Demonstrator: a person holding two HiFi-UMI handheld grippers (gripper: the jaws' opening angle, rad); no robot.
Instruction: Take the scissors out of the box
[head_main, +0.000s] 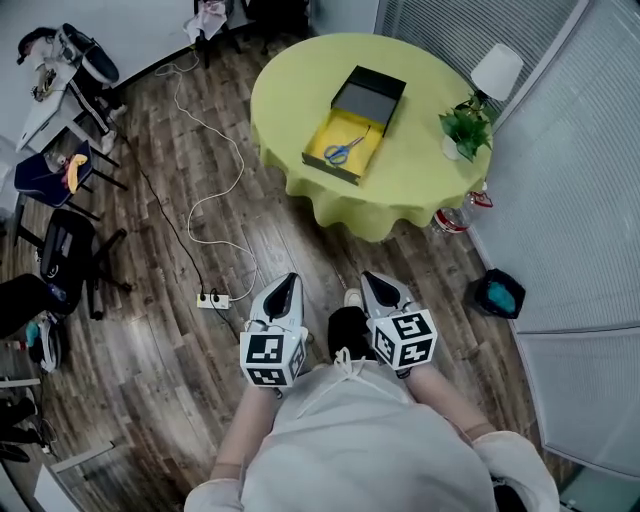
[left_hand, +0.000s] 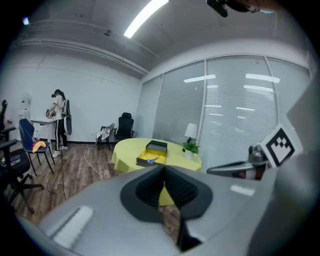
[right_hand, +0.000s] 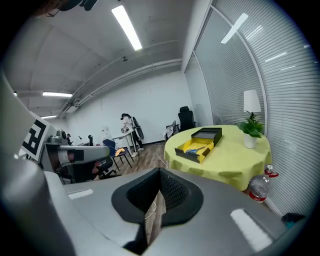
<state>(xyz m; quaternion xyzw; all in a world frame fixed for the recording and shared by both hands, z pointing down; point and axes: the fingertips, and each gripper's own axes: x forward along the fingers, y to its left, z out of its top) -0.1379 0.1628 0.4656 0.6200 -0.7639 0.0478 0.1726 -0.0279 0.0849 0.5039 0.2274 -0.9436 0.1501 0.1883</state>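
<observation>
The blue-handled scissors (head_main: 345, 150) are seen lying in the yellow-lined box (head_main: 330, 169) on the round desk (head_main: 420, 190), well ahead of the 2 claws. Their long axis is set diagonally, with the handles toward the person and the blades pointed away to the right. The left claw (head_main: 288, 281) and right claw (head_main: 376, 277) are held clenched and empty, and the right is judged slightly nearer.

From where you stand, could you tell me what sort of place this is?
Probably an office or meeting room: an office chair, a glass wall with blinds, and a round table.
</observation>
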